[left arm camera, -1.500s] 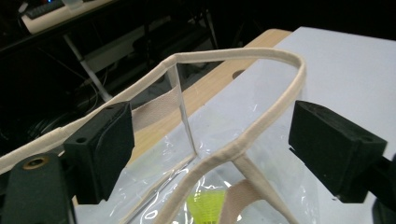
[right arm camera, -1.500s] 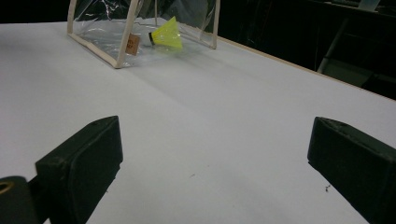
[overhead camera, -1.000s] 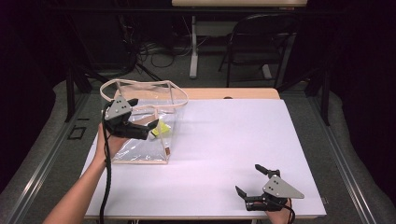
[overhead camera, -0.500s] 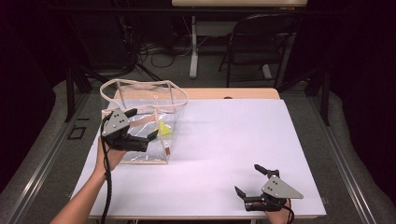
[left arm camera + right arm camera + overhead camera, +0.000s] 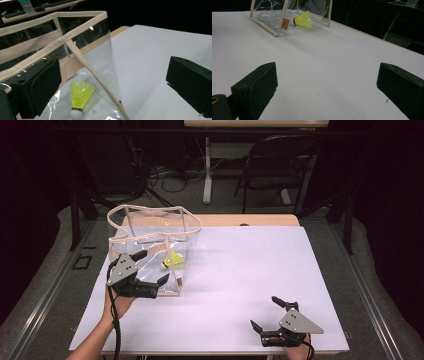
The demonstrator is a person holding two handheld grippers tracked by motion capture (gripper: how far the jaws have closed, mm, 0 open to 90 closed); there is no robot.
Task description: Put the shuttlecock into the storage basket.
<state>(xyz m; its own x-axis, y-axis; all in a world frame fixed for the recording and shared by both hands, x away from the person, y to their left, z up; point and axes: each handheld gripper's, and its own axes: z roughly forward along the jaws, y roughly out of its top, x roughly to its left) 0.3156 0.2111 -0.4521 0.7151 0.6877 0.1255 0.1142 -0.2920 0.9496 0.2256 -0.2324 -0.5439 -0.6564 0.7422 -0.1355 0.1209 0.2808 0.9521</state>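
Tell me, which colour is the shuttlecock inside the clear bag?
Yellow skirt, white cork; left gripper view shows the shuttlecock best.

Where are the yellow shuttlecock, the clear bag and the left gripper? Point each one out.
yellow shuttlecock (image 5: 80, 95): left gripper view, on its feather skirt.
clear bag (image 5: 150, 211): high view, on the beige rim at its open top.
left gripper (image 5: 150, 268): high view, midway between its open fingertips.

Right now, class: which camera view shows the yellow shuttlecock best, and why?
The left gripper view: the shuttlecock lies close, skirt and cork clear through the clear bag. The right gripper view shows it farther off, on its side. The high view shows a small yellow patch.
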